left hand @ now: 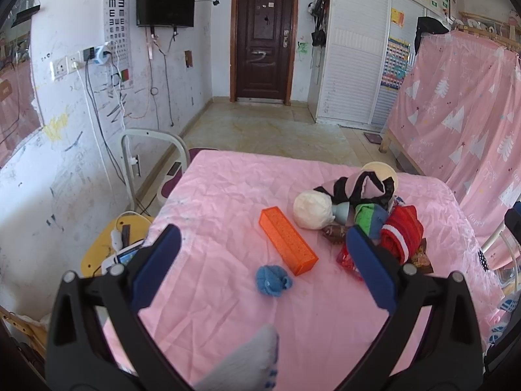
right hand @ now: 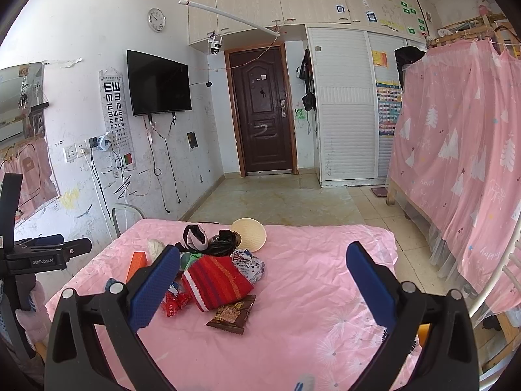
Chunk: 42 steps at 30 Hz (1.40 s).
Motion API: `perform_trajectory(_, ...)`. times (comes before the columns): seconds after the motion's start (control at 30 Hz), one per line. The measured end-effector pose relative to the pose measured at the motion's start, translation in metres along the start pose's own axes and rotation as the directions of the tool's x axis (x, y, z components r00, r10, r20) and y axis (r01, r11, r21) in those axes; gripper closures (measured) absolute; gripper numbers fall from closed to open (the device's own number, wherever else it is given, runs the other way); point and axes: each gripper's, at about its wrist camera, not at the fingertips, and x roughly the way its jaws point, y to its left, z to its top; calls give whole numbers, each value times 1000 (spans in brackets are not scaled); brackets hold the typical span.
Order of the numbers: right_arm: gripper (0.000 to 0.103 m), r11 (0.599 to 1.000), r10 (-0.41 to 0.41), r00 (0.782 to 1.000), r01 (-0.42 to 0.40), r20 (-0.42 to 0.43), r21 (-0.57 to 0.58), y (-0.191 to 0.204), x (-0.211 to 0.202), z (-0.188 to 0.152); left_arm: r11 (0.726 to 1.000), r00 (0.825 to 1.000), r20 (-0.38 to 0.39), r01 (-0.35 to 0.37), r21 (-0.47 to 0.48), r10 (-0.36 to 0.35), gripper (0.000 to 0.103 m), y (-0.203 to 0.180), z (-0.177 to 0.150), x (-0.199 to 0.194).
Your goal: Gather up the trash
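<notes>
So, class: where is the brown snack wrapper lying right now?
In the right wrist view the brown snack wrapper lies on the pink sheet, just in front of the red knit cloth.
</notes>
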Motion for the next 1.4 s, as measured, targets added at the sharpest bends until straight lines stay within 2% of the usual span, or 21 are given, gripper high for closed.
perform_trajectory(1.4, 11, 1000, -1, 1000, 1, -5, -10, 5, 3, -1, 1000, 1000, -8, -4, -7, 4, 6, 4, -5, 5)
